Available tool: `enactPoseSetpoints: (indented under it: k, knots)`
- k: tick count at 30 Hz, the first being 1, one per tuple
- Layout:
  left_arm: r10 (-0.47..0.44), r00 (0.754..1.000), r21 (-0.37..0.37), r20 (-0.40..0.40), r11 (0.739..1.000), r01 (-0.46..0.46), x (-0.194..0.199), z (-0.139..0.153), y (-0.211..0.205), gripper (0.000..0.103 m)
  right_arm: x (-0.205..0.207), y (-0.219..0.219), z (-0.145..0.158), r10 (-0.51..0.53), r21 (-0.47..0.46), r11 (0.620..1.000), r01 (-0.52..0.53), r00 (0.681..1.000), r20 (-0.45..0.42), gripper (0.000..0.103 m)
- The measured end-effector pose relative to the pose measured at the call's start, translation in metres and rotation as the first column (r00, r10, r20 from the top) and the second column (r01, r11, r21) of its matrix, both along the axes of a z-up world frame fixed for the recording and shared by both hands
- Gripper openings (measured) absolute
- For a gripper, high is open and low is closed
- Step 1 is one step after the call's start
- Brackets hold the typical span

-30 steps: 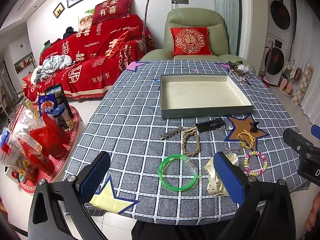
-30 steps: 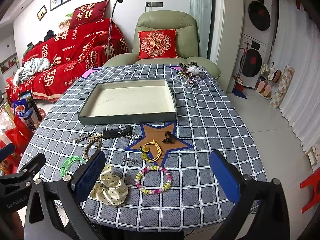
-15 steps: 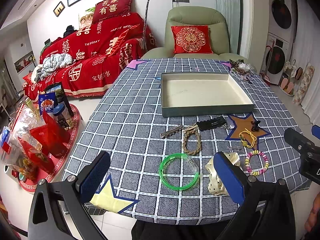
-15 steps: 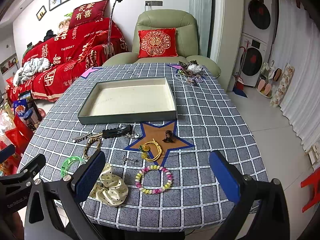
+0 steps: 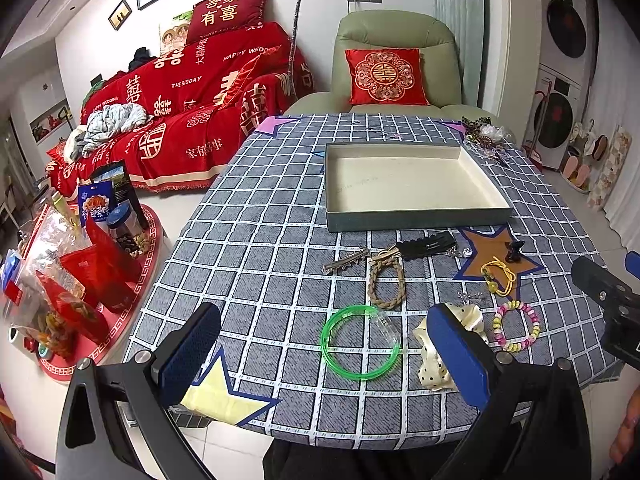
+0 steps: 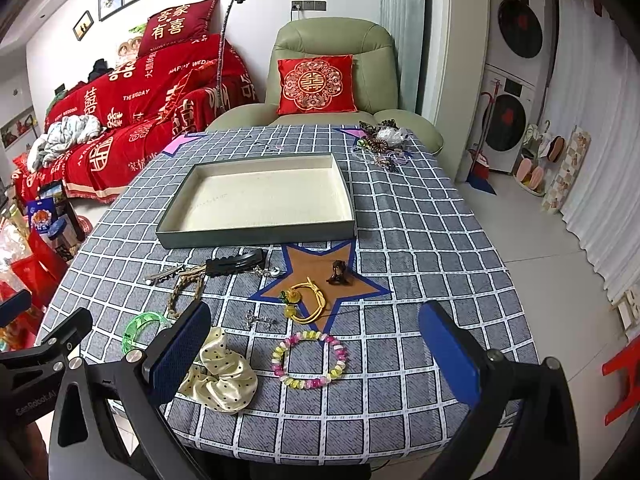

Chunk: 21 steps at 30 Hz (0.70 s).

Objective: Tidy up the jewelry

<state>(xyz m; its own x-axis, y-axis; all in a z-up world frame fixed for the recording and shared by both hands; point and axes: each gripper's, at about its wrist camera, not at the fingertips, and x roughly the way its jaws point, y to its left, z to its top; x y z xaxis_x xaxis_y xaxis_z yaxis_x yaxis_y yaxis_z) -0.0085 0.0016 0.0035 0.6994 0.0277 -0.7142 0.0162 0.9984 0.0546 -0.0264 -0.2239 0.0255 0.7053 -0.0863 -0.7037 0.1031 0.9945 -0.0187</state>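
While jewelry crowds the near edge, tray lies bare.

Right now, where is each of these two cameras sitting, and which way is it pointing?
Left wrist view: on the left gripper, facing forward over the green bangle to the tray; its open jaws show.
Right wrist view: on the right gripper, over the bead bracelet; open jaws show.
Shared: tray, bangle, bracelet, scrunchie, armchair.
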Motion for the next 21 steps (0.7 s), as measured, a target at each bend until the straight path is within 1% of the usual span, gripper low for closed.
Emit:
enactPoseSetpoints:
  k: [21]
  knots:
    - [0.007, 1.000, -0.003, -0.008, 1.000, -0.007, 0.0016, -0.0004, 0.0027, 0.103, 0.0026, 0.0038, -0.0010, 0.002, 0.000, 1.000, -0.002, 1.000, -0.003, 0.103]
